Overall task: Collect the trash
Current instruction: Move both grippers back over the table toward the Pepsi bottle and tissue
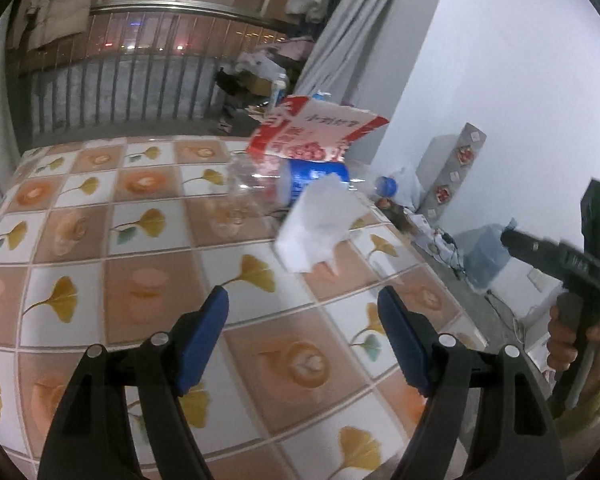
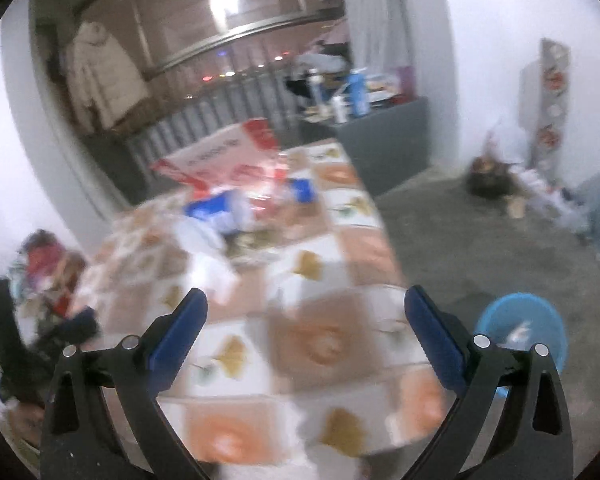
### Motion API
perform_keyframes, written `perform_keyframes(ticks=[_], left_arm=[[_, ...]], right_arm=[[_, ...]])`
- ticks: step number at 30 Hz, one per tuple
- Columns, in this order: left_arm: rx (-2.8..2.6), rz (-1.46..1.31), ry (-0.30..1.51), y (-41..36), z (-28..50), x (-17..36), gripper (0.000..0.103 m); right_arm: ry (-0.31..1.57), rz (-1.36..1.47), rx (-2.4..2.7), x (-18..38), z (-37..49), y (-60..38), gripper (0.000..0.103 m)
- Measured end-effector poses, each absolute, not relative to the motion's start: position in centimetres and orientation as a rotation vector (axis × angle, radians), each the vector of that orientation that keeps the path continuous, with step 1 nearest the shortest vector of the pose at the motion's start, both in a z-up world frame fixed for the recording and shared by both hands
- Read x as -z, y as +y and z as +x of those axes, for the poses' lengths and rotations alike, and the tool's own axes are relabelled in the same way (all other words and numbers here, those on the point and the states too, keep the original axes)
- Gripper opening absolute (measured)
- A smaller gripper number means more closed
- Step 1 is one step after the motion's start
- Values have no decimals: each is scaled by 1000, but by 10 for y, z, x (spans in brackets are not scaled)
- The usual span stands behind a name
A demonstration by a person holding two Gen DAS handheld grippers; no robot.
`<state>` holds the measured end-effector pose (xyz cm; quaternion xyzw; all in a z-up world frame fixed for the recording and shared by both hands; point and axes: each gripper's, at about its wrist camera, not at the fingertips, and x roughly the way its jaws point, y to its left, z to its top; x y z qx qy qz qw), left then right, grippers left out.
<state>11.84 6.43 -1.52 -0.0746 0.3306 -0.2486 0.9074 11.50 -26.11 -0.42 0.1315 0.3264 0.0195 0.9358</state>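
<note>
two grippers gaping, crumpled white tissue (image 1: 320, 228) — glossy tablecloth (image 1: 140, 240)

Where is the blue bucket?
The blue bucket sits on the grey floor right of the table, seen in the right wrist view just behind the right gripper's right finger.

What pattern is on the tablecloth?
Checkered tablecloth: white squares with yellow ginkgo leaves, peach squares with pale flowers. Clearest in left wrist view.

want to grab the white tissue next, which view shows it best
The left wrist view: the crumpled white tissue is sharp there, lying on the tiled tablecloth before the clear plastic bottle. The right wrist view is motion-blurred; the tissue is only a white smear.
</note>
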Motion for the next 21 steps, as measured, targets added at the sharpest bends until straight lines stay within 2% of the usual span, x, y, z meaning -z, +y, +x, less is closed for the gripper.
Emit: perform_keyframes(ticks=[2, 9, 14, 16, 18, 20, 21], left_arm=[[511, -165, 681, 72, 119, 16, 75], [515, -206, 700, 96, 124, 22, 75], [490, -205, 687, 110, 129, 16, 75], [487, -216, 688, 116, 133, 13, 75], [486, -219, 685, 120, 139, 9, 75], [491, -220, 685, 122, 145, 6, 75], [494, -221, 686, 122, 148, 5, 75]], right_arm=[[690, 284, -97, 3, 132, -244, 87], [744, 209, -221, 3, 183, -180, 73], [768, 127, -193, 8, 212, -151, 53], [779, 112, -191, 11, 221, -145, 48], [802, 101, -182, 15, 225, -145, 37], [829, 112, -190, 20, 229, -146, 17], [844, 119, -193, 23, 230, -147, 10]])
